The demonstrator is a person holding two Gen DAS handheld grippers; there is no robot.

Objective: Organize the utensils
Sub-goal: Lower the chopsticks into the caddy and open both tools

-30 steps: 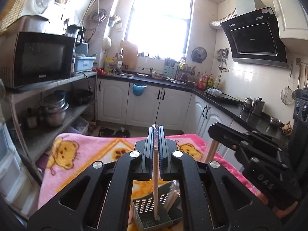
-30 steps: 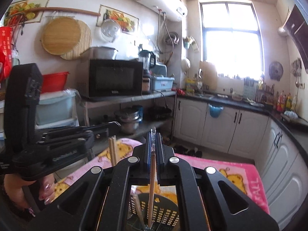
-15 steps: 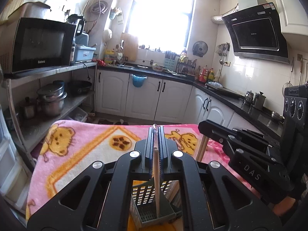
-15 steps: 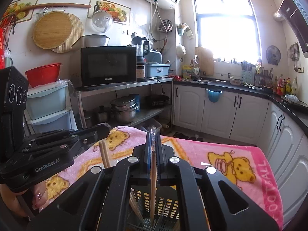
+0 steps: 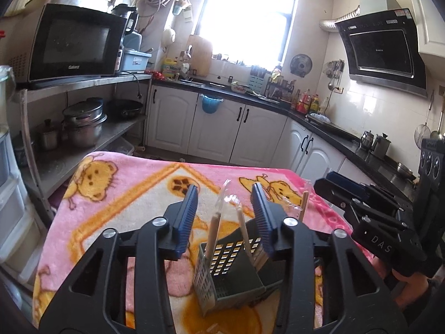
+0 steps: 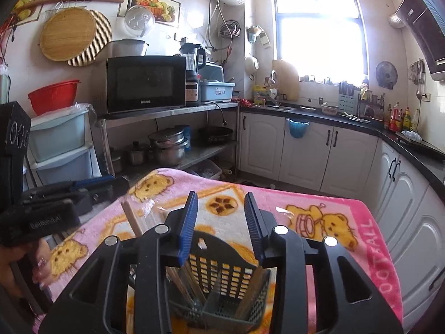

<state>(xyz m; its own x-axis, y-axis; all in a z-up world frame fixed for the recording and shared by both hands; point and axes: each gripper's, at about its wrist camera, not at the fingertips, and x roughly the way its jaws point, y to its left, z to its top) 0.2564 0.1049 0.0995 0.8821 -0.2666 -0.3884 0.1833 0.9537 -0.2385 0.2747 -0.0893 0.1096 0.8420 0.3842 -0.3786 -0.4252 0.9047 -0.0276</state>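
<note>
Left tongs (image 5: 225,217) were opening, blue pads apart, nothing pressed between them; wrapped chopsticks (image 5: 212,232) stood loose in the gap, leaning in the grey utensil caddy (image 5: 222,278) directly below. A 2nd wrapped pair (image 5: 244,233) leaned beside them in the same caddy, close to the right-side pad, contact not clear. Right tongs (image 6: 221,222) were also opening, pads apart, gripping nothing; the caddy (image 6: 222,278) sat right under them with several chopsticks (image 6: 178,281) resting inside its slotted compartments. Which compartment each pair sat in could not be told. The caddy stood on the bench, which was covered with a pink bear-print blanket (image 5: 111,194), roughly at the near middle of it. In the left wrist view the right tongs (image 5: 342,192) showed at the right edge, with 1 more stick (image 5: 304,203) poking up near them. In the right wrist view the left tongs (image 6: 91,183) showed at the left edge, a hand (image 6: 39,261) under them, and a chopstick pair (image 6: 133,220) angled up just beside. Background had a microwave (image 6: 146,83) on a metal shelf, pots (image 6: 167,147) below it, white cabinets (image 6: 306,150) and a bright window (image 6: 317,25).
</note>
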